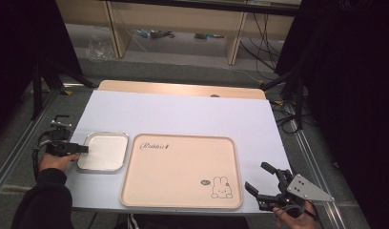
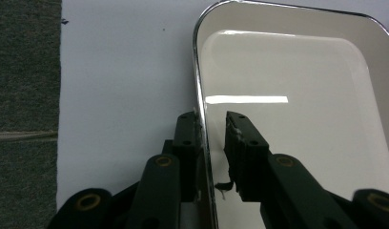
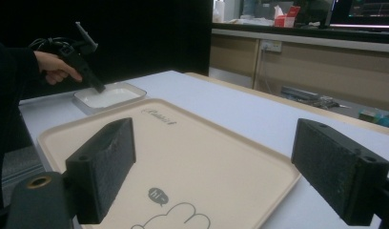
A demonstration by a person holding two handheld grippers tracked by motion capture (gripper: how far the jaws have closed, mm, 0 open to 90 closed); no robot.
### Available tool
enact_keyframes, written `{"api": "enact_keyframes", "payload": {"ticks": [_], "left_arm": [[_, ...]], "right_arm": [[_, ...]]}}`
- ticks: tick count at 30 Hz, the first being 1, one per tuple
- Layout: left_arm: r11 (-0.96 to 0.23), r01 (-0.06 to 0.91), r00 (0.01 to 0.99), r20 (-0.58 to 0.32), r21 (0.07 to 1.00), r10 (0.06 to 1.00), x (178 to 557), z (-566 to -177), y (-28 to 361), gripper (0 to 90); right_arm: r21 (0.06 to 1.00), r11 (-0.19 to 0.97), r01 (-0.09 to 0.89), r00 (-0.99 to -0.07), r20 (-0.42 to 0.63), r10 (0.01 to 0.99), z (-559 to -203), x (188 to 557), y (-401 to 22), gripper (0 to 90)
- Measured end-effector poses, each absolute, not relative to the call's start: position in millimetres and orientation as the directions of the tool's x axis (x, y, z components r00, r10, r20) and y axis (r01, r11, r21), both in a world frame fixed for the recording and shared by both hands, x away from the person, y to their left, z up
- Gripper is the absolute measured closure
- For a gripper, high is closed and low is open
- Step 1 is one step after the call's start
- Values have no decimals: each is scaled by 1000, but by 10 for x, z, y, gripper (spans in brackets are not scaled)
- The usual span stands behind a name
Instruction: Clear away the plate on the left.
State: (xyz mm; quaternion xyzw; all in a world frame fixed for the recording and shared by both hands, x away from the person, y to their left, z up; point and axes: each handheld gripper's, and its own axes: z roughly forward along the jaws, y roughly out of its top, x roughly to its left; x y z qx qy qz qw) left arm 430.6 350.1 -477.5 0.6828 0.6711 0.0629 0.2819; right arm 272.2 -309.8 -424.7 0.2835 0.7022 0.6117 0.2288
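Left tongs (image 1: 83,149) at 9 o'clock of the surface (image 1: 183,112), straddling the left rim of the small metal tray (image 1: 104,151): one jaw outside the rim, one inside. In the left gripper view the outer jaw sits against the chrome rim and the inner one stands a little off the wall, so not clamped on it.

Small metal tray (image 2: 297,95) lies flat on the white sheet, at 9 o'clock of the large beige tray (image 1: 180,169) and just beside it, a narrow gap between the two. Its inside is white and glossy.

Right tongs (image 1: 266,183) at 4 o'clock, off the large beige tray's right corner, jaws wide apart, gripping nothing. Rabbit print (image 1: 221,188) is on the corner nearest them.
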Motion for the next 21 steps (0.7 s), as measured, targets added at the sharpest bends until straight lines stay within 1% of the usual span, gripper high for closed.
{"api": "enact_keyframes", "payload": {"ticks": [2, 5, 6, 7, 8, 10, 11, 12, 14, 15, 16, 19, 21], "left_arm": [[54, 878, 98, -289, 476, 952, 4309, -4779, 3503, 782], [50, 883, 97, -286, 467, 953, 4327, -4767, 3510, 811], [46, 885, 98, -283, 463, 954, 4332, -4760, 3518, 832], [48, 889, 98, -292, 456, 951, 4342, -4760, 3529, 839], [51, 892, 99, -303, 450, 948, 4355, -4763, 3540, 840], [47, 900, 108, -327, 433, 939, 4394, -4766, 3571, 846], [44, 903, 110, -330, 428, 938, 4402, -4764, 3575, 848], [36, 907, 112, -323, 419, 940, 4414, -4756, 3572, 846], [27, 911, 112, -310, 412, 944, 4441, -4749, 3558, 844], [0, 921, 120, -284, 389, 951, 4464, -4721, 3539, 840], [-15, 925, 124, -265, 380, 956, 4480, -4707, 3517, 835], [-33, 936, 128, -253, 350, 959, 4528, -4688, 3503, 829], [-28, 934, 123, -248, 355, 961, 4528, -4689, 3489, 842]], "right_arm": [[985, 109, 134, -734, 25, 679, -4236, 2711, -3108, 156], [986, 128, 105, -725, -12, 689, -4249, 2720, -3099, 157], [985, 133, 114, -723, -9, 691, -4248, 2712, -3094, 157], [980, 133, 150, -735, 20, 678, -4242, 2701, -3084, 157], [981, 145, 130, -746, 0, 666, -4239, 2722, -3087, 157], [982, 129, 138, -740, 16, 672, -4245, 2720, -3090, 158], [985, 123, 124, -734, 8, 679, -4251, 2728, -3089, 158], [980, 127, 155, -724, 25, 689, -4235, 2689, -3087, 158], [983, 125, 136, -738, 16, 675, -4241, 2711, -3082, 158], [984, 128, 128, -739, 9, 673, -4242, 2712, -3081, 158], [985, 106, 135, -732, 27, 680, -4246, 2702, -3080, 159], [983, 112, 143, -731, 29, 681, -4245, 2707, -3087, 158], [984, 108, 139, -731, 29, 682, -4243, 2699, -3084, 158]]}}
